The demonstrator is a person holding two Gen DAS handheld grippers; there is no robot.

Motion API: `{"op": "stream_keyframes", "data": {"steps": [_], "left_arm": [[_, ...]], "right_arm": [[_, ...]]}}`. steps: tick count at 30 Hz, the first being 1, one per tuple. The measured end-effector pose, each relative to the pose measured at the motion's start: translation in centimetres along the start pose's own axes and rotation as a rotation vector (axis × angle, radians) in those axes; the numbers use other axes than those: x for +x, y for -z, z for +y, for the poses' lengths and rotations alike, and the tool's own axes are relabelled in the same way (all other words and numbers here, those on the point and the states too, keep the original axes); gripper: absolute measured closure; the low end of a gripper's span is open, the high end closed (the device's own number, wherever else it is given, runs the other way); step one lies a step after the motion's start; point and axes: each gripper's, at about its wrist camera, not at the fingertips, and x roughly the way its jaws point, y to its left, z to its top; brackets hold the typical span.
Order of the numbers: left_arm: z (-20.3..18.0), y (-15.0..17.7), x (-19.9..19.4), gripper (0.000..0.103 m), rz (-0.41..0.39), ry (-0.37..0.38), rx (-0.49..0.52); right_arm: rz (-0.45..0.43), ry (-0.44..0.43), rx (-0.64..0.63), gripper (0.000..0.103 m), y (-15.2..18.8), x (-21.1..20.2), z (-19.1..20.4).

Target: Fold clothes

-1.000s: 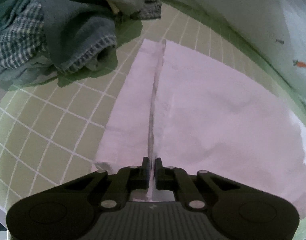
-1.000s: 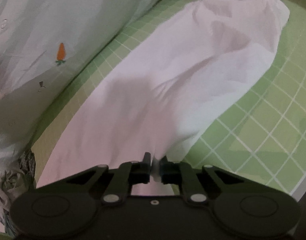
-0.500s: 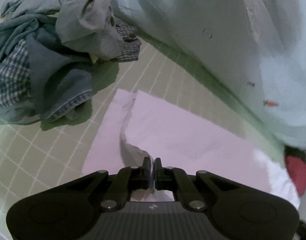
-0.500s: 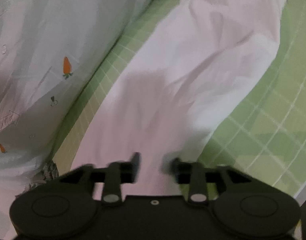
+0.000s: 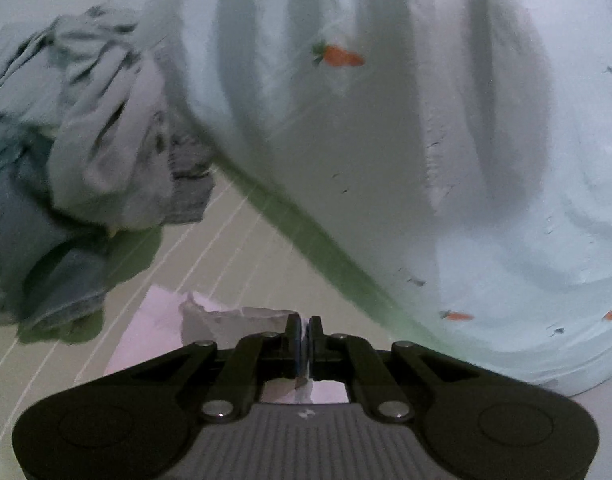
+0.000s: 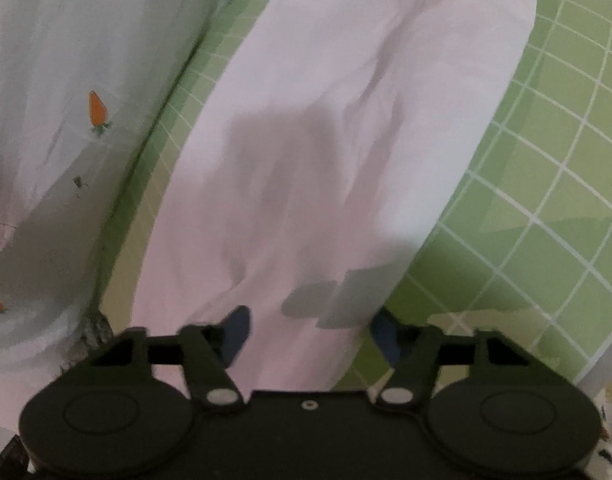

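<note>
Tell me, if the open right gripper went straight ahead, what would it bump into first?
Probably the pale pink cloth. The right gripper points along it with jaws wide apart, though how high it sits above the cloth is unclear.

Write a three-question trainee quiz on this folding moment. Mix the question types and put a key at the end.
1. True or false: the right gripper is clamped on the pale pink garment.
2. Multiple choice: what is the left gripper doing? A) standing open over the heap of unfolded clothes; B) pinching an edge of the pale pink garment; C) gripping the white carrot-print sheet.
3. Fill in: the garment lies on a ____ covering with a white grid.

Key
1. False: its jaws stand wide apart, with the garment below them.
2. B: the jaws are shut with a thin edge of the cloth between them.
3. Green.
</note>
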Motion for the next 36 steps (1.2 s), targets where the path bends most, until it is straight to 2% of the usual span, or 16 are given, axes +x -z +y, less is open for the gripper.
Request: {"op": "stream_keyframes", "data": {"steps": [2,4,9,12,14,15,17,18,19,21,23,24,26,29,32,36], "left_arm": [[-0.7,-0.5,0.0,0.1,-0.011,0.011,0.015],[-1.3,-1.3,0.2,0.1,-0.022,0.025,0.028],[-2.6,-4.1,0.6,0.1,-0.053,0.066,0.055],[-3.4,-5.8,0.6,0.1,-0.08,0.097,0.074],[-4.4,-6.8,-1.5,0.1,-0.14,0.129,0.112],[-4.5,-6.9,-2.6,0.1,-0.165,0.126,0.133],[-3.8,-6.4,-4.6,0.1,-0.185,0.094,0.157],[-2.7,-5.7,-5.0,0.1,-0.167,0.06,0.159],[-1.2,-4.7,-5.1,0.099,-0.136,0.012,0.157],[2.6,-2.1,-4.2,0.099,-0.054,-0.109,0.117],[6.6,1.3,-2.3,0.099,0.039,-0.242,0.058],[7.8,2.5,-1.7,0.099,0.063,-0.271,0.031],[10.1,5.1,-0.7,0.099,0.112,-0.328,-0.024],[13.3,8.6,0.6,0.099,0.175,-0.403,-0.1],[13.0,8.9,0.2,0.098,0.159,-0.397,-0.093],[12.7,9.1,0.0,0.093,0.163,-0.439,-0.068]], "right_arm": [[-0.024,-0.013,-0.007,0.076,-0.1,-0.5,0.2],[-0.053,-0.018,-0.021,0.088,-0.4,-1.0,0.6],[-0.129,-0.029,-0.13,0.097,-1.3,-3.2,3.0],[-0.21,-0.114,-0.205,0.099,-1.8,-5.5,5.2],[-0.258,-0.178,-0.252,0.099,-1.9,-7.4,6.6],[-0.281,-0.209,-0.274,0.099,-2.0,-8.3,7.3],[-0.273,-0.233,-0.292,0.099,-2.1,-8.6,7.6],[-0.268,-0.244,-0.3,0.099,-2.1,-8.7,7.7],[-0.227,-0.218,-0.303,0.099,-2.0,-7.6,7.3],[-0.144,-0.167,-0.308,0.099,-1.7,-5.4,6.7],[-0.071,-0.128,-0.245,0.09,-1.6,-3.5,5.3],[-0.034,-0.108,-0.213,0.087,-1.5,-2.5,4.6],[0.038,-0.069,-0.15,0.072,-1.3,-0.6,3.3],[0.146,-0.01,-0.055,0.063,-1.1,2.3,1.2],[0.097,0.008,-0.104,0.056,-1.8,1.2,2.1],[0.077,0.013,-0.127,0.048,-1.8,0.7,2.4]]}}
